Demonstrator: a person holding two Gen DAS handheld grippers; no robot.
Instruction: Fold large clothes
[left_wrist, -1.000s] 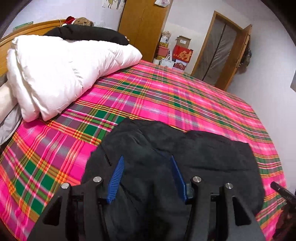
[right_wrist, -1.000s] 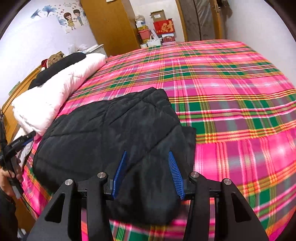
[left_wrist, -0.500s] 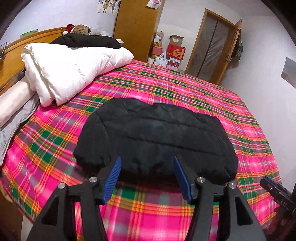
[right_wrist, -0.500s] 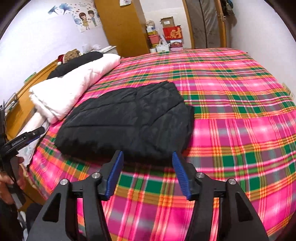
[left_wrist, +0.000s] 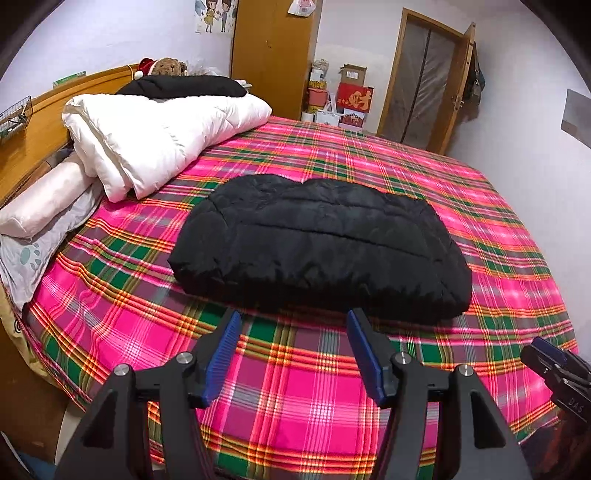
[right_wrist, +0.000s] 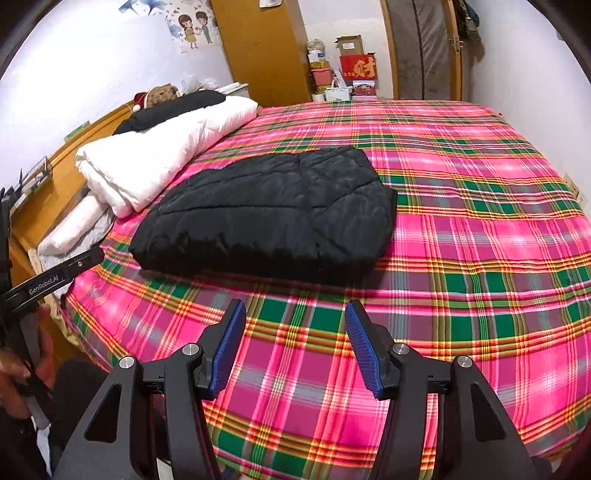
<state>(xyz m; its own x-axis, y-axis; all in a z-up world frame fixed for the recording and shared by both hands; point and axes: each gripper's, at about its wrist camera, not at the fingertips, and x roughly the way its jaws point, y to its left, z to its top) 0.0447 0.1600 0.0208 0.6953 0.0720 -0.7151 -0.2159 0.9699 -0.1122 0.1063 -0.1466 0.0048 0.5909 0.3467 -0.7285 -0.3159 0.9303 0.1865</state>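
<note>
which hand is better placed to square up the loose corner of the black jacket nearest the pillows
Left, probably. In the left wrist view the left gripper faces the black jacket close by its pillow-side end. The right gripper sits further along, toward the opposite end. Both jaws stand open and empty.

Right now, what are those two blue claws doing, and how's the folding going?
Left gripper and right gripper open, empty. Black quilted padded jacket lies folded on the pink plaid bedsheet. Nothing in the way.
</note>
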